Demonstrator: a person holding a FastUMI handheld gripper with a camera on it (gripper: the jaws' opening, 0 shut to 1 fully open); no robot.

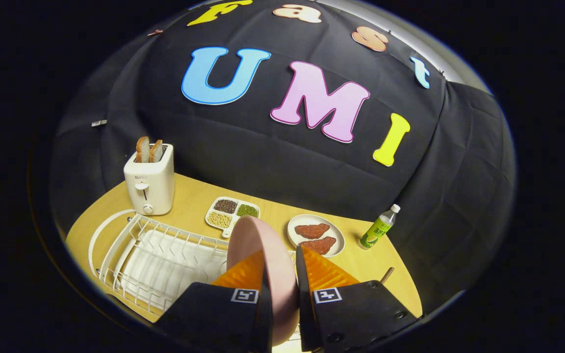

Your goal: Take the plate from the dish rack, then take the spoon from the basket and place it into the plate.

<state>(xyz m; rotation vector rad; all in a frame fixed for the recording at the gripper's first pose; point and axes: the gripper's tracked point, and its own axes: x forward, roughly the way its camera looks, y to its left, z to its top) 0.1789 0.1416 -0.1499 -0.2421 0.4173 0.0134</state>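
Pink plate [258, 255] stands on edge between our claw's [282, 274] fingers, both pressing it, above the white rack [155, 255] on the wooden surface [272, 215]. Toaster [149, 184] and bottle [378, 229] lettering we find too small to read.

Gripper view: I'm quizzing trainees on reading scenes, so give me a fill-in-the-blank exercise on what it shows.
1. The claw is shut on the pink ____, held on edge between its fingers.
2. Two slices of bread stand in the ____ beyond the dish rack.
3. The green-labelled bottle stands ____ on the table.
4. The white dish beside the tray holds ____ brown pieces of food.

Missing words: plate; toaster; upright; two.
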